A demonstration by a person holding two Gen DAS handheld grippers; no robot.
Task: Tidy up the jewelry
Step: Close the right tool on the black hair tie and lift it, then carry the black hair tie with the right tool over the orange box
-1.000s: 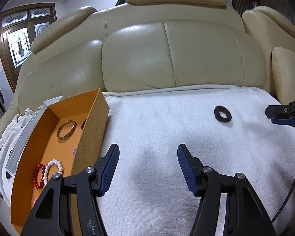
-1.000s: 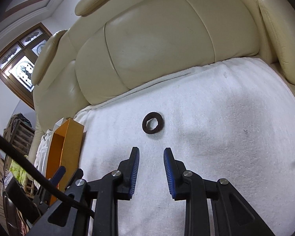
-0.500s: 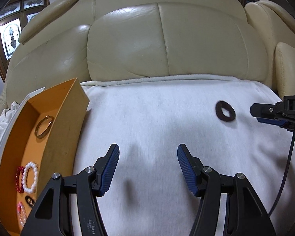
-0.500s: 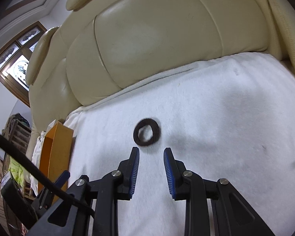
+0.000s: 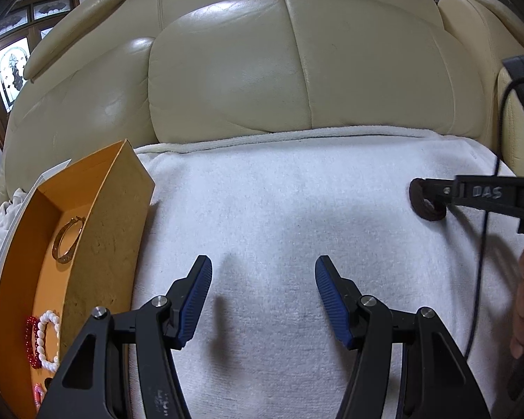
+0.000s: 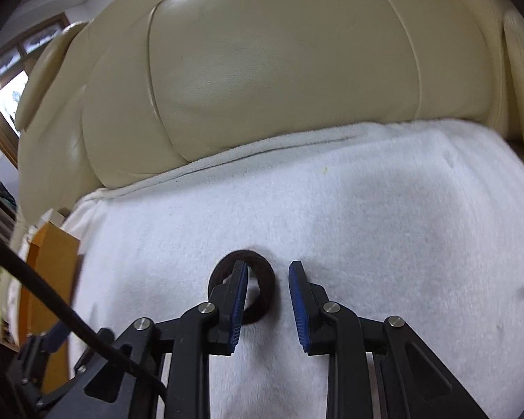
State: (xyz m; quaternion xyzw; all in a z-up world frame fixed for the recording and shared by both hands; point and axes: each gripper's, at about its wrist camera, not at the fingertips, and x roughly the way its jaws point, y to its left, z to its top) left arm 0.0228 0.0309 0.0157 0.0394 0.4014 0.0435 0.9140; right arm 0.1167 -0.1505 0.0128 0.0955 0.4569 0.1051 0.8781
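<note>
- Since a second ago the right claw (image 6: 267, 296) has dropped onto the dark ring (image 6: 262, 281) at lower centre; its narrow jaws are closing, one finger through the hole, the ring's right band between them.
- Ring looks soft, light; pinch across that band.
- Left claw (image 5: 263, 296) hangs half open, empty.
- Orange box (image 5: 101, 216) of bracelets (image 5: 49, 338) sits lower left on the white blanket (image 5: 279, 209); nothing blocks the way.

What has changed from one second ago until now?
The right gripper came down to the dark ring; one finger is now in its hole and the jaws are closing, not yet pressing it. The left gripper stayed open and empty. The ring and orange box stayed put.
</note>
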